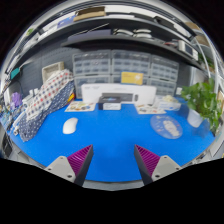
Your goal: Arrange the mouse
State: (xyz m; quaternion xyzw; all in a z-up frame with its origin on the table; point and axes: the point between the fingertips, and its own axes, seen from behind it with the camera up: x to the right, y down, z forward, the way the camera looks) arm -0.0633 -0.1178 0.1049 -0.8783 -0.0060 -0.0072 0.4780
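Note:
A white mouse (70,125) lies on the blue table top (112,135), to the left and well beyond my fingers. A round blue-grey mouse pad (166,126) lies on the table to the right, beyond the right finger. My gripper (112,160) is open and empty, its two fingers with purple pads (80,158) spread wide over the near part of the table. Nothing stands between them.
A white keyboard-like unit (118,95) stands at the table's back. A patterned cloth (42,102) lies at the back left. A green plant (203,100) in a white pot stands at the right. Shelves with bins line the far wall.

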